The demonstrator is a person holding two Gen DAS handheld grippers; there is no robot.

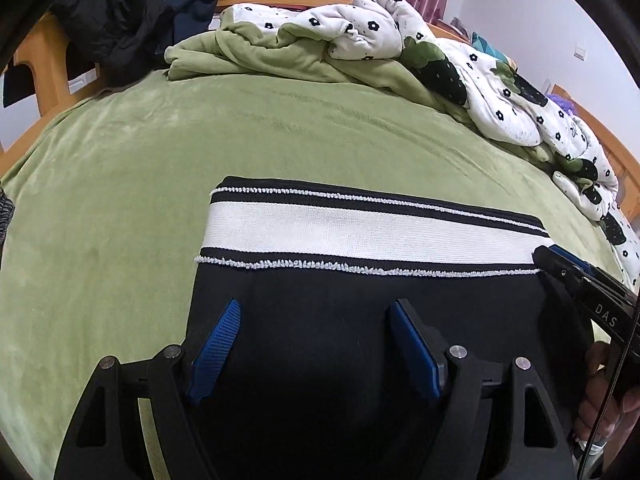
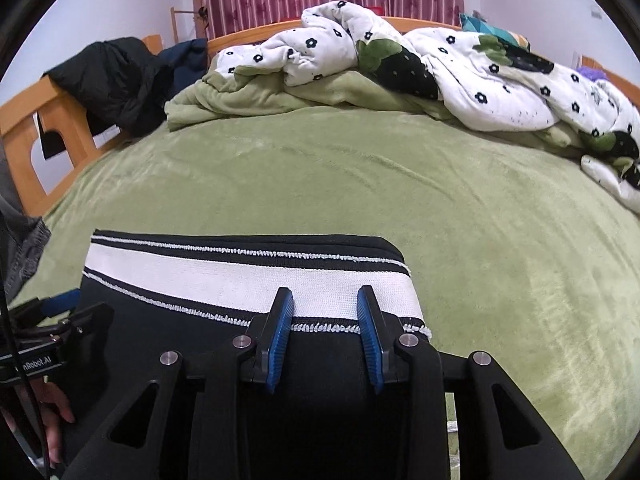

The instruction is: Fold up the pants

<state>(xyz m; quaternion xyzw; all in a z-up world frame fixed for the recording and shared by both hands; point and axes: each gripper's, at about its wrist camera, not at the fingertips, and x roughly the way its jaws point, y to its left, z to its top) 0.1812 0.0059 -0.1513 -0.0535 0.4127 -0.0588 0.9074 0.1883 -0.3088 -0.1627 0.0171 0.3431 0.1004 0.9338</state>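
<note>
Fingers of both the left gripper (image 1: 314, 314) and right gripper (image 2: 325, 304) stand apart, gripping nothing, and we find the pants (image 1: 360, 320) directly beneath them, waistband (image 1: 360, 232) running crosswise just ahead.

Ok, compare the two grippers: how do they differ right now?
The left gripper stands wide open over the black part of the pants; the right gripper is open more narrowly. The left's tips stop short of the white waistband; the right's tips reach onto it. Both have blue pads and grip nothing.
</note>
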